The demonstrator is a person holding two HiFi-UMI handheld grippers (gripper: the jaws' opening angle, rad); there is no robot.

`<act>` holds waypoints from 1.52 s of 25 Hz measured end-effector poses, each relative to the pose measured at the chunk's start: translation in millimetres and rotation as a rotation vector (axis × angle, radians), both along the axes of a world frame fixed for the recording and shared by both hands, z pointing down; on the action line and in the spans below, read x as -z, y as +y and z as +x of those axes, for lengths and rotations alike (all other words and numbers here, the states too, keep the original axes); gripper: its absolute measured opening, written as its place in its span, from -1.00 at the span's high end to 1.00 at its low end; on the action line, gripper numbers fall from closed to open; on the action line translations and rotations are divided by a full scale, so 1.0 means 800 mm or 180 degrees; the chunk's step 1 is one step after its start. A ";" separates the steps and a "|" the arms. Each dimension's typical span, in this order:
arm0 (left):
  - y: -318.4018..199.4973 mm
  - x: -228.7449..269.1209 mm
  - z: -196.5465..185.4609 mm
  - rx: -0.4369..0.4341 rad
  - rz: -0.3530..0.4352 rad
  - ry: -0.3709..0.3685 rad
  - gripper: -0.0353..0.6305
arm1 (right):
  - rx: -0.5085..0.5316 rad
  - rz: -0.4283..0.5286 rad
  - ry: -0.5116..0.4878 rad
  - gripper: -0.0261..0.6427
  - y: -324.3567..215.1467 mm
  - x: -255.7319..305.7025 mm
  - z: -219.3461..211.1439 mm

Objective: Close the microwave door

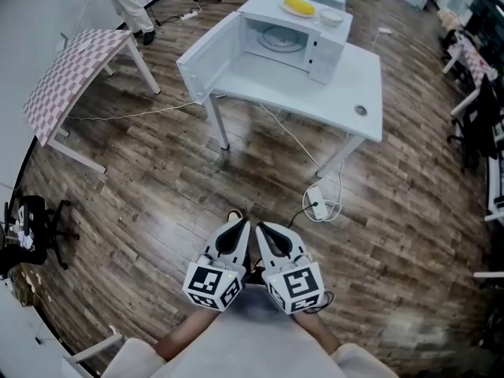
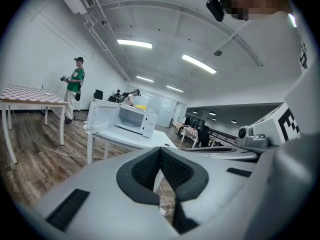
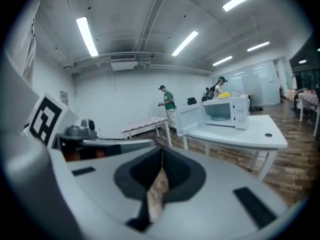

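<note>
Nearest, left gripper [image 1: 235, 228] and right gripper [image 1: 266, 233] hang side by side, fingers [image 2: 145, 170] pressed together, empty. Far off, microwave [image 1: 293, 31] sits on counter [image 1: 358, 85], door [image 1: 206, 60] swung open left.

Floor [image 1: 157, 199]: dark wood planks, visible grain, low sheen. Microwave [image 1: 311, 34]: smooth, glossy white casing, standing on a smooth matt white surface [image 1: 358, 81]; side table covered in what looks like checked cloth [image 1: 71, 73]. Left gripper [image 1: 236, 225] and right gripper [image 1: 264, 231]: smooth matt grey plastic shells, black ribbed pads [image 2: 142, 171].
</note>
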State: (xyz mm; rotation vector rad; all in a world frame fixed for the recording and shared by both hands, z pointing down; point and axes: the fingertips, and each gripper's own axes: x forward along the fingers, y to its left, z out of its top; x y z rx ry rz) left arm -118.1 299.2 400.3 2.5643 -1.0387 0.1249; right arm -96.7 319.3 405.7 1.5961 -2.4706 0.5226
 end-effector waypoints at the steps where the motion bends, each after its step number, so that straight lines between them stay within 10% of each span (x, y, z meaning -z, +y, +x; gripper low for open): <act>1: -0.007 0.001 0.001 -0.0006 0.0002 0.0011 0.83 | -0.0007 -0.0007 0.0008 0.85 -0.006 0.000 0.001; 38: -0.317 0.011 -0.065 -0.0112 -0.0027 0.0281 0.83 | -0.0033 -0.0067 0.0252 0.85 -0.312 0.013 -0.064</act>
